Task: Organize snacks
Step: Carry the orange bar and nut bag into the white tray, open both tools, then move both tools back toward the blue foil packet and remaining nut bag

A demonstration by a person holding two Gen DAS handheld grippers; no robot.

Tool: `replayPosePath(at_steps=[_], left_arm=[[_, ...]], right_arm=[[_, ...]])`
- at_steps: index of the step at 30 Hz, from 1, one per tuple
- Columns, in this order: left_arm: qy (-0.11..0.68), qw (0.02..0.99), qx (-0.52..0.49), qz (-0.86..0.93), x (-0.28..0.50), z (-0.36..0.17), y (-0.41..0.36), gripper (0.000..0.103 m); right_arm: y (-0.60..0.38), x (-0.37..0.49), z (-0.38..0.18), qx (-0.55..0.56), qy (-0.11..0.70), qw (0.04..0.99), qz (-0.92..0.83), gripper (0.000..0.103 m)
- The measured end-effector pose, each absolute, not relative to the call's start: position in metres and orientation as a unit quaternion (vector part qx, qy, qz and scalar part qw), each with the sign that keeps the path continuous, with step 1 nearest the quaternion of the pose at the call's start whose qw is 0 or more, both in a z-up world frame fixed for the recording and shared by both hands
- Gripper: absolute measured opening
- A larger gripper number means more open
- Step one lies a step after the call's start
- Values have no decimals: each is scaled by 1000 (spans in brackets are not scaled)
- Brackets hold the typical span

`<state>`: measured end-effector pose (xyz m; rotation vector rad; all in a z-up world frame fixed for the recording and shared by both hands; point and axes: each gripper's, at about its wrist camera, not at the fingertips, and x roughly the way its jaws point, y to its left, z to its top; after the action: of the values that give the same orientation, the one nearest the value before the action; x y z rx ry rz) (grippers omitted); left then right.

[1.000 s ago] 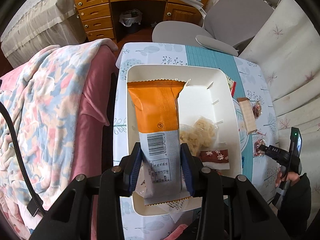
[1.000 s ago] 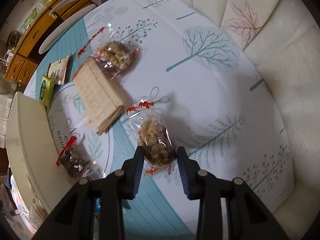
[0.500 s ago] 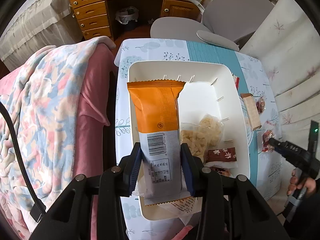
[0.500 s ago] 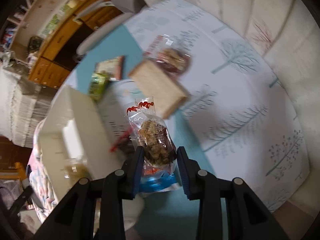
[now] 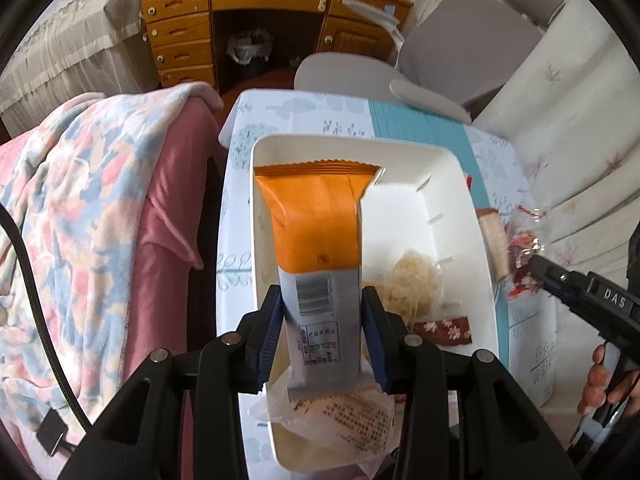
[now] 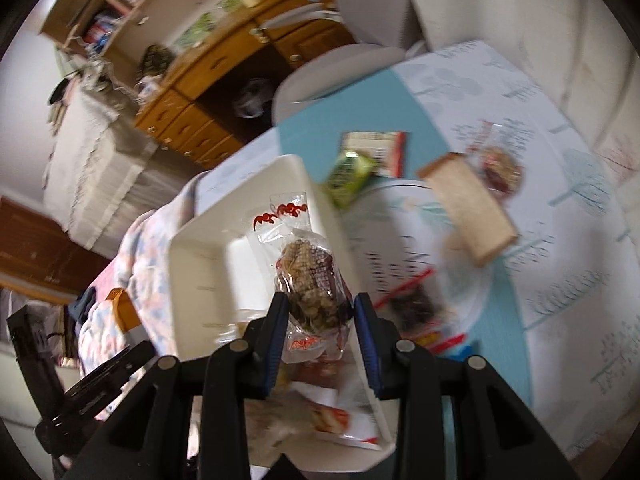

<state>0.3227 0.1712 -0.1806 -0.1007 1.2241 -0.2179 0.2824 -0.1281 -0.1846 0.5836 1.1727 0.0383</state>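
Left gripper [image 5: 323,328] pinches the orange packet [image 5: 316,248] over the white bin [image 5: 486,264]; lower it flat w/ care, then release. Right gripper [image 6: 320,330] pinches a nut bag [image 6: 310,280] above the bin's rim; clear it before dropping.

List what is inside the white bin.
In the white bin: a clear bag of pale snacks, a brown starred packet, a printed wrapper. The held orange-and-grey packet covers the bin's left side; anything beneath is hidden.
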Motion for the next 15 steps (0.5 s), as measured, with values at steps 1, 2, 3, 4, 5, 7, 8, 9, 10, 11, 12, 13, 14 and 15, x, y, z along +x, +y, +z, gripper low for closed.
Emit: replayPosePath(at_steps=[1, 2, 3, 4, 5, 7, 8, 9, 10, 11, 12, 13, 14, 15], left_arm=[[565, 817, -52, -104, 322, -179, 172, 38], [556, 822, -62, -108, 322, -177, 173, 38], [548, 825, -75, -111, 321, -176, 176, 39], [544, 827, -86, -111, 320, -175, 177, 45], [541, 828, -95, -112, 319, -175, 178, 49], [535, 831, -102, -117, 314, -173, 178, 55], [532, 832, -99, -118, 311, -172, 177, 55], [531, 834, -96, -116, 308, -172, 176, 57], [530, 835, -93, -112, 305, -171, 175, 58], [530, 836, -92, -108, 302, -171, 174, 58], [531, 836, -92, -104, 300, -170, 173, 58], [532, 836, -91, -99, 297, -170, 171, 58], [533, 836, -90, -95, 293, -170, 170, 58], [533, 837, -90, -92, 290, -170, 169, 58]], right_arm=[[-120, 285, -183, 270, 541, 796, 31, 34], [-116, 287, -183, 268, 538, 798, 38, 34], [-111, 288, -183, 267, 534, 801, 45, 34], [-105, 290, -182, 265, 529, 804, 53, 36], [-101, 291, -182, 264, 528, 805, 56, 36], [-95, 293, -182, 264, 526, 806, 67, 36], [-94, 292, -182, 265, 525, 806, 71, 37], [-93, 292, -182, 266, 524, 806, 74, 37], [-92, 291, -182, 265, 524, 806, 75, 37], [-92, 290, -181, 264, 525, 806, 77, 38], [-93, 289, -181, 263, 526, 805, 78, 38], [-94, 288, -181, 263, 525, 806, 79, 38], [-96, 287, -181, 261, 524, 807, 78, 39], [-98, 285, -181, 259, 524, 808, 77, 40]])
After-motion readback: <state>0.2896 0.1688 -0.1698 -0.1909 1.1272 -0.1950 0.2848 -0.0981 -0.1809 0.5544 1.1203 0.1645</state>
